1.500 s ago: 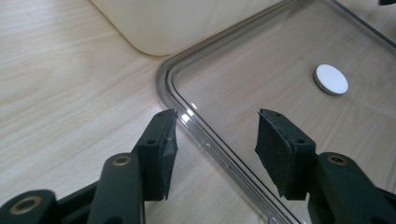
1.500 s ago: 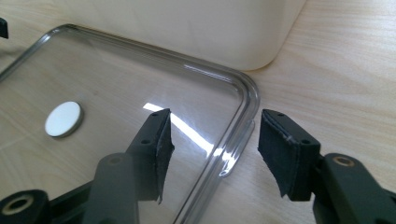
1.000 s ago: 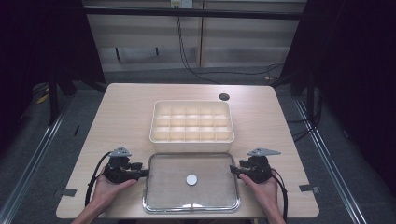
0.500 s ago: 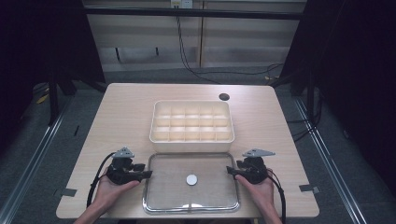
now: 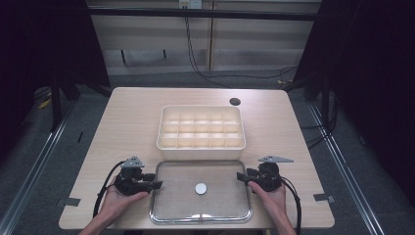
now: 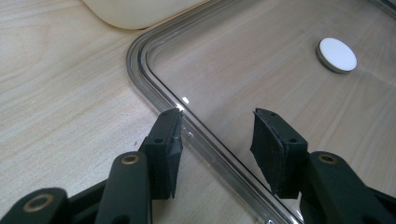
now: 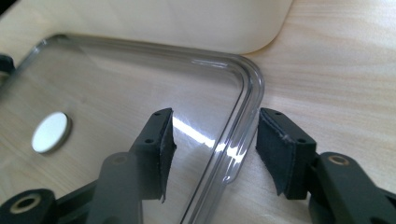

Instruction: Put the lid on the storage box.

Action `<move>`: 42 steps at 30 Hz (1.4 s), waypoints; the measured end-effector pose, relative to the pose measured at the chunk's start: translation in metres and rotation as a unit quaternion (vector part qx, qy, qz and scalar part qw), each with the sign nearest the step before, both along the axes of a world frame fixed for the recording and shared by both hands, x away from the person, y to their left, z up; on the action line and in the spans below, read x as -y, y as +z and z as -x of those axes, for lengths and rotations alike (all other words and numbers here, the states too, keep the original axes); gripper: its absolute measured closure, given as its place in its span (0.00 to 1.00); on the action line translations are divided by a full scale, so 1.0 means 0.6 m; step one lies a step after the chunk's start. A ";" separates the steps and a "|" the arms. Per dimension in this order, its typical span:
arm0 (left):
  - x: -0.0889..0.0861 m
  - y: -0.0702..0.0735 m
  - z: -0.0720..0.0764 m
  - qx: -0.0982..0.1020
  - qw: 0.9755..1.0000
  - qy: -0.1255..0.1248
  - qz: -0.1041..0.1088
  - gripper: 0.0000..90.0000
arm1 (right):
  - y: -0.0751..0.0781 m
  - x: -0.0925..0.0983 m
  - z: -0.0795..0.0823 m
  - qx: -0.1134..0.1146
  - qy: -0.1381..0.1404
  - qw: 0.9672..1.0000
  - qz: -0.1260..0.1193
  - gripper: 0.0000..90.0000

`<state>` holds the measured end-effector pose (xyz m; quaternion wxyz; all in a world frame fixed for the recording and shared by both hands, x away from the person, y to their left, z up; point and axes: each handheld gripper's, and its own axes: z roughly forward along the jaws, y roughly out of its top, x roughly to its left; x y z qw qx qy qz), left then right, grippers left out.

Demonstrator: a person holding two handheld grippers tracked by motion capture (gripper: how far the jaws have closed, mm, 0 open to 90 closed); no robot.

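Both tools stand half open, straddling the clear lid's (image 5: 176, 200) rim without pressing: left tool (image 5: 157, 184) at its 9 o'clock edge, right tool (image 5: 240, 177) at 3 o'clock. Hands lie low on the tabletop (image 5: 127, 122).

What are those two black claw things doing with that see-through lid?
A person sits at the wooden table with a gripper in each hand. The left gripper and the right gripper are each straddling a side rim of the clear lid, one jaw over the lid and one outside it. The jaws are open, not pinching yet. The lid lies flat on the table, with a small white disc at its middle. Just beyond it sits a cream tray with compartments, uncovered.
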<state>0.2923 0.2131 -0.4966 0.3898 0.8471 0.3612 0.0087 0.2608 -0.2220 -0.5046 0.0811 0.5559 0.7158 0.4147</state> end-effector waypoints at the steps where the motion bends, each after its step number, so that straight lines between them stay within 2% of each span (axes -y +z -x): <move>1: 0.000 0.000 0.000 0.000 1.000 0.000 0.000 0.56 | 0.000 0.000 0.000 0.000 0.000 1.000 0.000 0.53; 3: 0.000 0.000 0.000 0.001 1.000 -0.001 -0.001 0.57 | -0.002 0.005 0.000 -0.009 -0.013 1.000 -0.027 0.54; 8: 0.002 0.000 0.002 0.008 1.000 -0.003 -0.008 0.57 | -0.004 0.014 0.000 -0.017 -0.026 0.998 -0.063 0.56; 10: 0.000 0.001 0.001 -0.009 1.000 0.001 0.003 0.57 | -0.005 0.021 0.001 -0.018 -0.033 0.996 -0.084 0.59; 11: 0.000 0.001 0.002 -0.017 1.000 0.001 0.008 0.58 | -0.004 0.022 0.002 -0.018 -0.033 0.996 -0.085 0.59; 14: 0.004 0.003 0.007 0.002 1.000 -0.002 -0.013 0.60 | -0.003 0.023 0.001 -0.017 -0.035 0.996 -0.085 0.59; 18: 0.004 0.002 0.006 -0.001 1.000 -0.001 -0.008 0.60 | -0.004 0.025 0.001 -0.018 -0.038 0.995 -0.092 0.60; 20: 0.004 0.002 0.007 0.000 1.000 -0.002 -0.009 0.60 | -0.004 0.030 0.003 -0.018 -0.043 0.992 -0.114 0.61; 21: 0.004 0.002 0.007 0.000 1.000 -0.002 -0.009 0.60 | -0.004 0.030 0.003 -0.018 -0.043 0.992 -0.114 0.61; 22: 0.005 0.003 0.008 0.004 1.000 -0.004 -0.014 0.60 | -0.003 0.033 0.005 -0.015 -0.047 0.990 -0.130 0.62; 23: 0.005 0.003 0.008 0.005 1.000 -0.004 -0.014 0.60 | -0.003 0.034 0.005 -0.014 -0.048 0.990 -0.134 0.62; 34: 0.005 0.002 0.008 0.005 1.000 -0.004 -0.013 0.60 | 0.000 0.040 0.007 -0.014 -0.047 0.988 -0.148 0.67; 42: 0.002 0.003 0.006 0.005 1.000 0.004 -0.014 0.60 | 0.000 0.041 0.008 -0.019 -0.036 0.987 -0.157 0.69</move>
